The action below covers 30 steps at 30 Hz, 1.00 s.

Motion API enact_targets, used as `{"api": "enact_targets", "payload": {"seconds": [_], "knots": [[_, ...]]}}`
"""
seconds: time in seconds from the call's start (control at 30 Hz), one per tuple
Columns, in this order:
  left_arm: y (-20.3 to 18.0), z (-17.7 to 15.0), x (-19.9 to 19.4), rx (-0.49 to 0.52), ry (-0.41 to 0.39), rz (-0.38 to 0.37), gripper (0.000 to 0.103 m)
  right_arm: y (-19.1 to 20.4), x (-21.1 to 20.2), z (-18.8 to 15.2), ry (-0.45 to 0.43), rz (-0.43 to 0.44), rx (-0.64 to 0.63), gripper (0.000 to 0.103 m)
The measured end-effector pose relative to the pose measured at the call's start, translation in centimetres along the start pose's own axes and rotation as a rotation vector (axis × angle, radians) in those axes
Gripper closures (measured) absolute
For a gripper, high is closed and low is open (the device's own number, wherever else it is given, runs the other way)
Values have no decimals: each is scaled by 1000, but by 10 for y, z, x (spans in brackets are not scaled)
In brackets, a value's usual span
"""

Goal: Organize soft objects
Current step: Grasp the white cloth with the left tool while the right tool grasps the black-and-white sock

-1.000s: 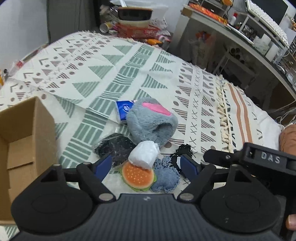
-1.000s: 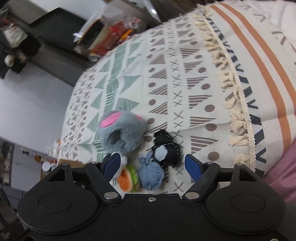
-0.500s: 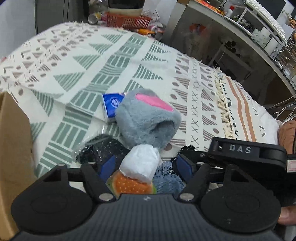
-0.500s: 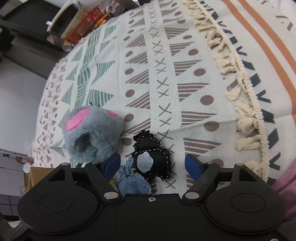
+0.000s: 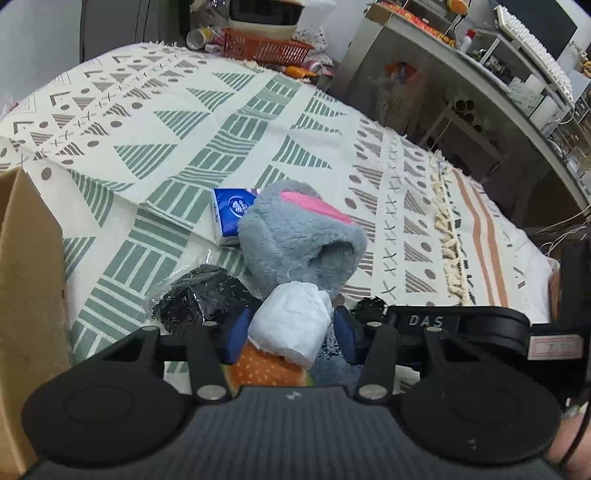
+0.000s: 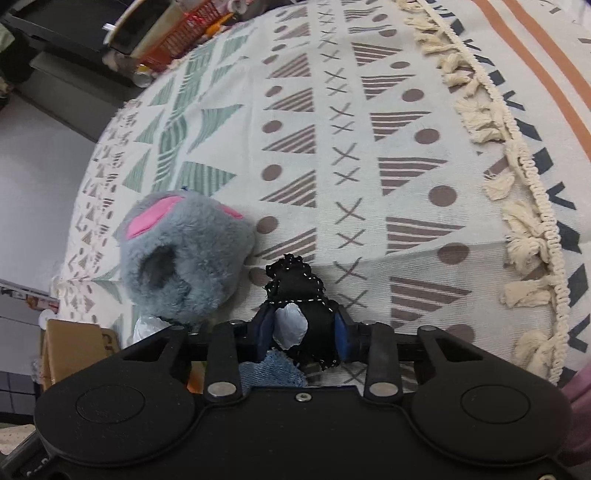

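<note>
A patterned blanket (image 5: 207,122) with green and brown triangles, dots and crosses covers the bed, and a cream fringe (image 6: 517,173) runs along its edge beside orange stripes. Past the far end of the bed a red basket (image 5: 264,46) stands with a dark bowl-shaped pot (image 5: 264,14) on top of it, and a tipped cup (image 5: 197,37) lies just beside the basket. To the right a grey desk (image 5: 461,74) with shelves holds bottles and small clutter, and a white keyboard (image 5: 532,48) lies on its upper level.
</note>
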<state>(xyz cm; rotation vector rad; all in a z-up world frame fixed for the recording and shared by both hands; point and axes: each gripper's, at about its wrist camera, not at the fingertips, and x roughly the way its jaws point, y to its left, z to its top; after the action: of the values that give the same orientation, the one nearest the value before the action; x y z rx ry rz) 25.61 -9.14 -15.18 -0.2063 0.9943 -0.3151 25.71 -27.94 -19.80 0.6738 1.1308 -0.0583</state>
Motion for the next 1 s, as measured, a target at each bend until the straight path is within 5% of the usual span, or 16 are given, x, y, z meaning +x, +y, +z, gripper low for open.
{"api": "enact_targets", "payload": {"seconds": [0.43,1.0], "knots": [[-2,-8,-53,-23,-101,-3,54,8,-52,-15,-138,89,-63,73],[22,-17,-125,-92,-221,31,54,36,-101,-37,-214,188,-177,73]]}}
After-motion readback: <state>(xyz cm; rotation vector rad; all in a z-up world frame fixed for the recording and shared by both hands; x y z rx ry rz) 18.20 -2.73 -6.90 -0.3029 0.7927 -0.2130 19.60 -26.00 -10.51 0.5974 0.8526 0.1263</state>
